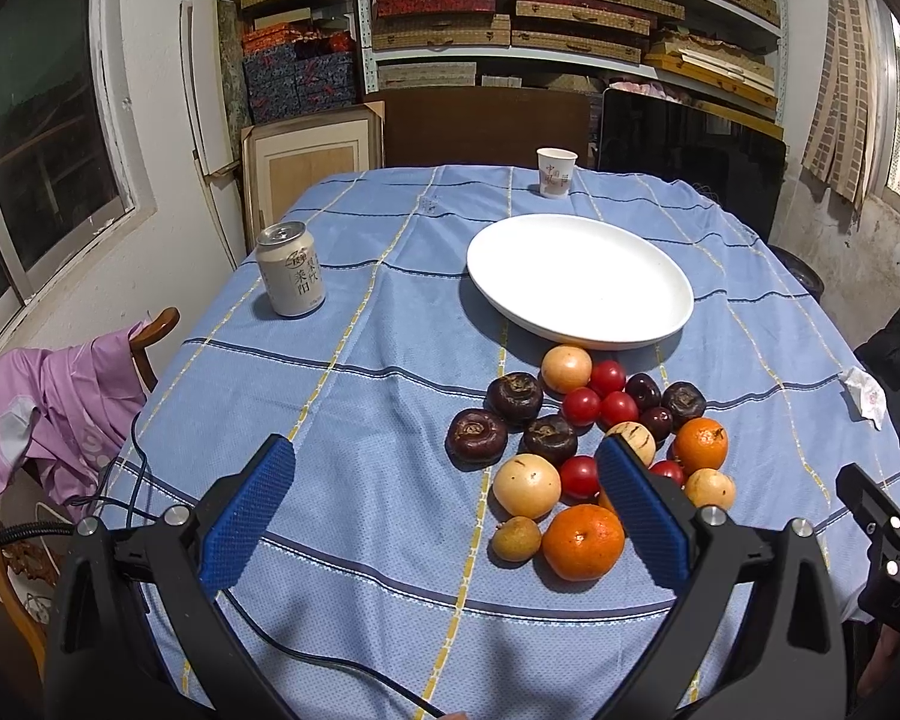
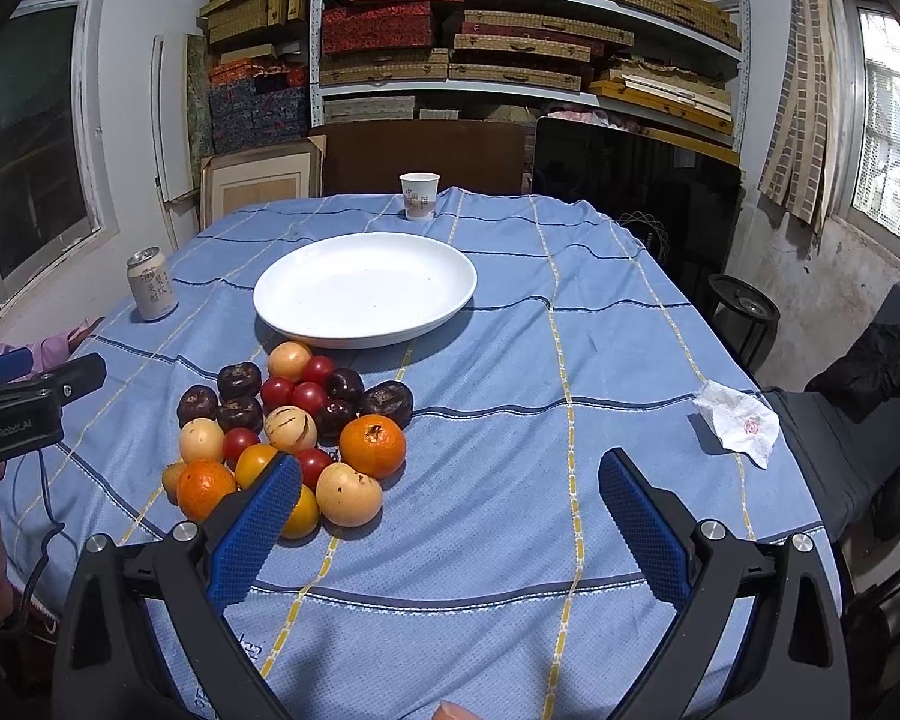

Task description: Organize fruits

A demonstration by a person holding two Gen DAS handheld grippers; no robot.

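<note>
A heap of mixed fruit lies on the blue checked tablecloth just in front of an empty white plate (image 1: 579, 279) (image 2: 366, 288). The heap holds oranges (image 1: 582, 542) (image 2: 372, 445), red cherry tomatoes (image 1: 581, 406) (image 2: 277, 391), dark brown water chestnuts (image 1: 477, 437) (image 2: 388, 401) and pale yellow round fruits (image 1: 527, 486) (image 2: 349, 493). My left gripper (image 1: 444, 474) is open above the cloth, left of the heap; its right finger overlaps the heap's near side. My right gripper (image 2: 450, 492) is open over bare cloth to the right of the heap, holding nothing.
A drink can (image 1: 290, 269) (image 2: 152, 284) stands at the table's left side. A paper cup (image 1: 555, 171) (image 2: 419, 195) sits at the far edge. A crumpled tissue (image 2: 738, 422) lies at the right edge. A chair with a purple garment (image 1: 48, 414) stands to the left.
</note>
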